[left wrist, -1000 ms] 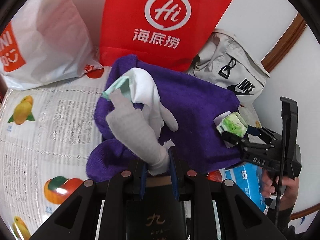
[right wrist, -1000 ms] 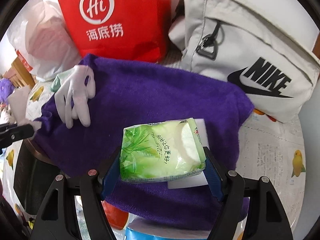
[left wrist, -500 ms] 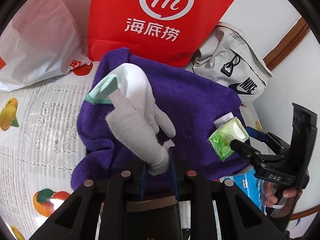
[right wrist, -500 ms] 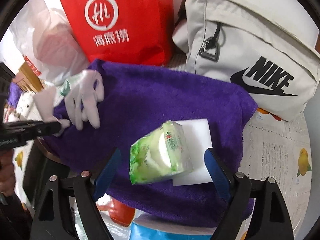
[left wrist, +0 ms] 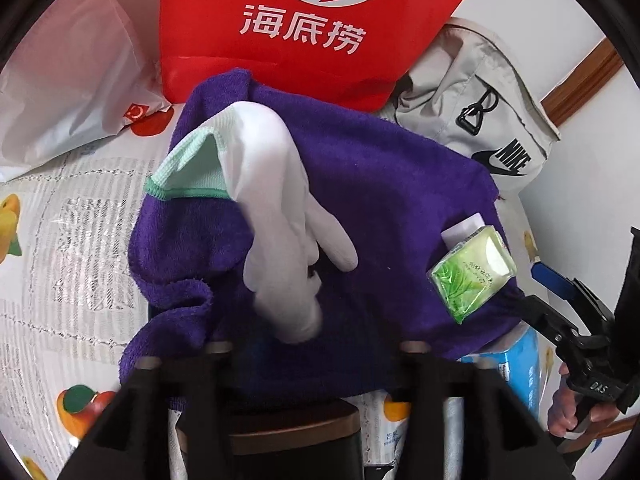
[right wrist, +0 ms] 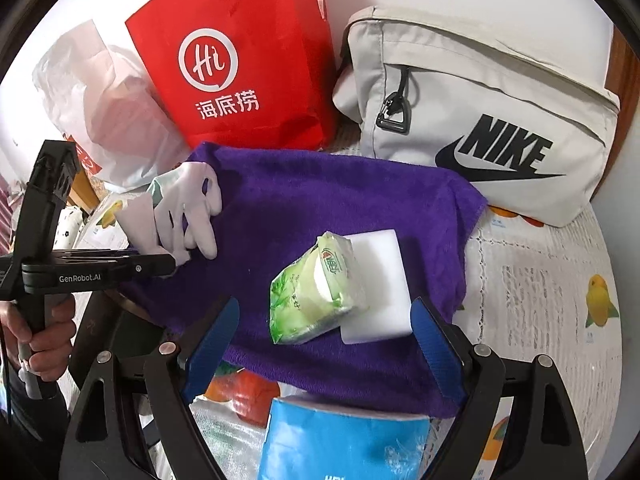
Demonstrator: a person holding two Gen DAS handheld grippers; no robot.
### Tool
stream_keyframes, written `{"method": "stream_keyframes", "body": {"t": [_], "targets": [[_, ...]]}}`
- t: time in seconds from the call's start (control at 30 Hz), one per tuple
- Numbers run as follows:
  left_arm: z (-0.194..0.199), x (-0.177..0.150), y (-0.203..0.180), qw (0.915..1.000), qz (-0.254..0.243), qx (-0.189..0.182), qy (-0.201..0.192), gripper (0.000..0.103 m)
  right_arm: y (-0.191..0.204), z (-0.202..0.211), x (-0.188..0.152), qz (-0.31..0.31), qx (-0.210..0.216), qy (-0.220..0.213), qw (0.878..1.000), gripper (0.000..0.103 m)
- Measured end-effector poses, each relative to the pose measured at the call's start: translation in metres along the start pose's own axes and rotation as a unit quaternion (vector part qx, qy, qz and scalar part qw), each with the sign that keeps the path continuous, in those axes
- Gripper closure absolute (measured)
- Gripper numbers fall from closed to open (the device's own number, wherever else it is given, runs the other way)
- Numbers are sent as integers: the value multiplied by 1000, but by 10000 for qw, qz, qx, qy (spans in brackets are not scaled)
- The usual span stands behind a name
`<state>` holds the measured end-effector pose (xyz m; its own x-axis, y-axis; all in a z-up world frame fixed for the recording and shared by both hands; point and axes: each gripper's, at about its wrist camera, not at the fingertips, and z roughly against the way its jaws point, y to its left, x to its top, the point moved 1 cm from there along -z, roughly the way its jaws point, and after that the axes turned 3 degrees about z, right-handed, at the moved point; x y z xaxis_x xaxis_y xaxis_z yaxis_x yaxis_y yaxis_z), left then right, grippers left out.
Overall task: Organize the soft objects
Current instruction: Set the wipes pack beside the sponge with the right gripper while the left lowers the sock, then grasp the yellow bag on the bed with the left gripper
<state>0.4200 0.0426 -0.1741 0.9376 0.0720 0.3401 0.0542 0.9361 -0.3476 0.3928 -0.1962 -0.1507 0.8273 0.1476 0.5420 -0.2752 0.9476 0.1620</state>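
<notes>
- While both jaws stand open, nothing is gripped: the left gripper (left wrist: 308,350) has just been opening, with the tip of the glove (left wrist: 276,216) lying loose between its jaws; the right gripper (right wrist: 324,328) stands wide, clear of the tissue pack (right wrist: 312,296).
- The glove lies on the left part of the purple towel (right wrist: 320,208), its long axis running from the green cuff, far from the left jaws, down to the fingertip end just ahead of them. The left hand is plainly the nearer to it.
- The tissue pack lies straight ahead of the right jaws, between their blue pads but touching neither, tilted and leaning on the white sponge (right wrist: 380,280). Its long axis runs roughly away from the jaws, slightly aslant. The right hand is the nearer.
- Judgement: both items appear set down on the towel; the next move turns on whichever jaws are to close again along these lines.
- Hidden or unclear: the left jaws' tips are dark and blurred in their own view, so contact with the glove cannot be settled. The towel drapes over a dark object beneath it, largely covered. A blue packet (right wrist: 340,440) at the near edge is cut off by the frame. The counter (right wrist: 540,300) under its fruit-print cover shows only in part.
- The red bag (right wrist: 240,60), grey bag (right wrist: 480,100) and white plastic bag (right wrist: 100,100) stand behind the towel; their contents cannot be seen.
</notes>
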Motion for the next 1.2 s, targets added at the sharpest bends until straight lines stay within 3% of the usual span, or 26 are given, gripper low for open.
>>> {"method": "stream_keyframes", "body": {"t": [0.43, 0.9, 1.2], "targets": [[59, -24, 4, 9981, 167, 173, -563, 40, 1, 37, -24, -250, 123, -123, 9995, 16], [140, -111, -20, 9886, -260, 472, -1409, 40, 37, 107, -79, -83, 194, -574, 9981, 16], [154, -166, -10, 9908, -112, 506, -1251, 40, 59, 140, -119, -281, 350, -658, 9968, 16]]}}
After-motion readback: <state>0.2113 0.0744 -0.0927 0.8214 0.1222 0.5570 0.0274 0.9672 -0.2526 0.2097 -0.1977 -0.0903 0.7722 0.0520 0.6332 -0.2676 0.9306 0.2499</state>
